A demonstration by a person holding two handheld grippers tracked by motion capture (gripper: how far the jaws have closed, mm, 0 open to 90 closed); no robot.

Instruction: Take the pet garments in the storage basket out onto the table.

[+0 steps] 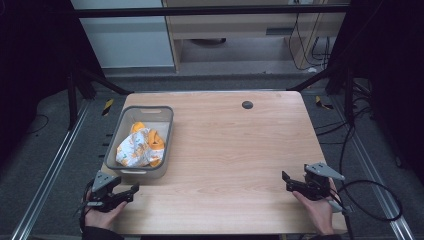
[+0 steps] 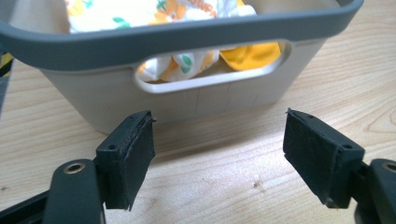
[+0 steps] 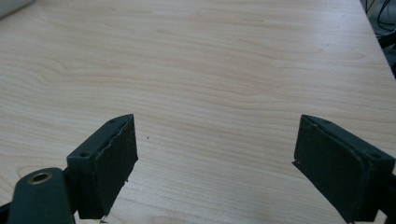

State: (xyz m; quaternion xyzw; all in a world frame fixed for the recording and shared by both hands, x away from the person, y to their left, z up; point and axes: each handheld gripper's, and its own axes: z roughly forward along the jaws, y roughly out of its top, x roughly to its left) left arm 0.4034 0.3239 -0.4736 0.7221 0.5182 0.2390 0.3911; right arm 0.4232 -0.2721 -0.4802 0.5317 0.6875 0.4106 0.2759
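Crumpled cloth point(image 1: 138, 148), white with orange and green print, is lying bunched inside the grey bin point(image 1: 118, 131), which is sitting on the left part of the wooden desk point(image 1: 235, 150), near its left edge. In the left gripper view the cloth point(image 2: 187, 63) is being seen through the handle slot cut into the bin's near wall point(image 2: 196, 98), and more of it is showing above the dark rim. An orange part of the fabric is lying against the right end of that slot.

Left tongs point(image 1: 131, 192) are being held by a hand point(image 1: 100, 215) at the desk's near left corner, just in front of the bin's near end and apart from it. Their jaws are standing wide apart with nothing between them; bare wood and the bin wall are being framed between the two black pads point(image 2: 128, 154).

Right tongs point(image 1: 286, 181) are being held by the other hand point(image 1: 317, 212) at the desk's near right side, well apart from the bin. Their jaws are likewise spread wide, with bare desk grain point(image 3: 215, 93) lying between the pads point(image 3: 116, 163) and nothing being gripped. A black cable point(image 1: 380, 200) is trailing from this gripper off the desk's right edge.

A small dark round spot point(image 1: 247, 104) is sitting near the desk's far edge.
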